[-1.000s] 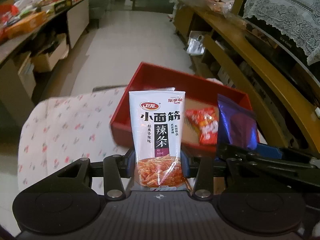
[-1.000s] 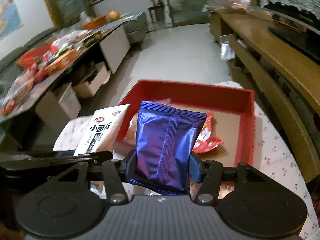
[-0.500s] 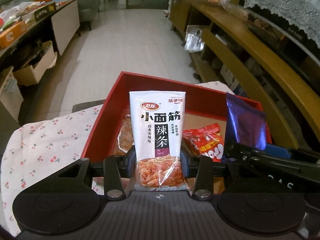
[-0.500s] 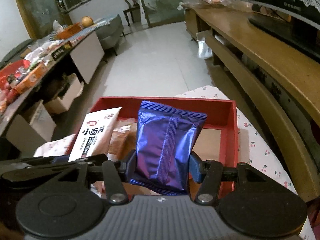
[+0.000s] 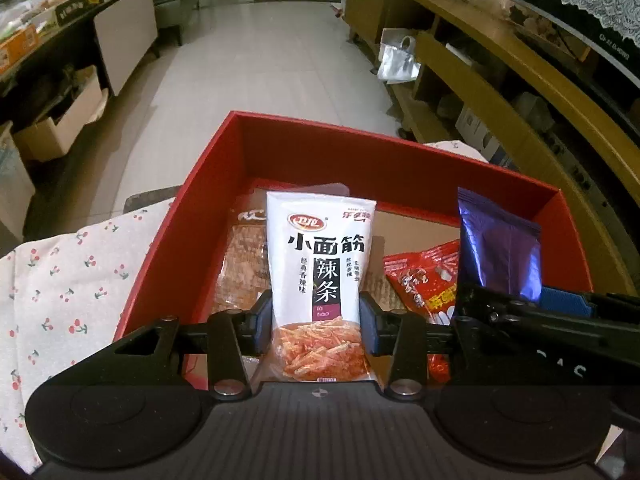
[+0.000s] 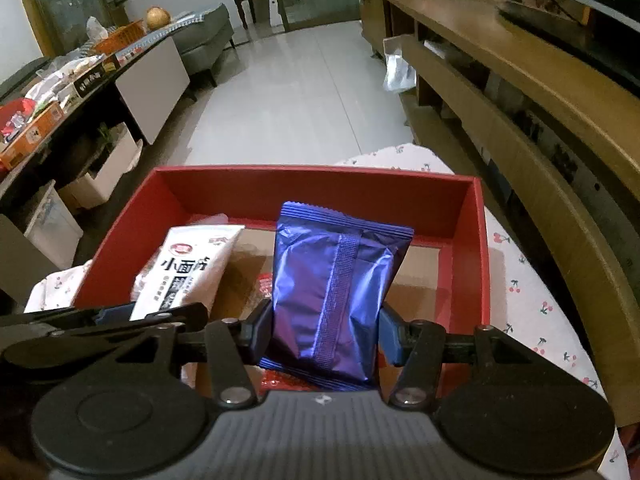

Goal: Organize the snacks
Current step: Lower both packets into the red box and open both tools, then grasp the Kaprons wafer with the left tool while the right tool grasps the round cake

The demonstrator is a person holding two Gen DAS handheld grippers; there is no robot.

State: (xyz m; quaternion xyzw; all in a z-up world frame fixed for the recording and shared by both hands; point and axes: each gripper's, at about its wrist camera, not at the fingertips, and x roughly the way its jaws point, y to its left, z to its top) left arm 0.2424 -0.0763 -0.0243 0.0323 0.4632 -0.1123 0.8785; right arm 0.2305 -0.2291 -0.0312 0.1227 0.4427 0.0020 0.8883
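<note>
Packets aloft over red box (image 5: 392,156): left gripper (image 5: 317,316) clamping spicy-strip packet (image 5: 320,264), right gripper (image 6: 325,326) clamping blue packet (image 6: 336,280). Red packet (image 5: 420,280) already inside; both drops pending.

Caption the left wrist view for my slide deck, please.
Left gripper holds a white snack packet above the red box, purple packet alongside.

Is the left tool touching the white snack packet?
Touching. The left wrist view shows the left tool with both pads pressed against the sides of the white packet, holding it upright over the red box.
</note>
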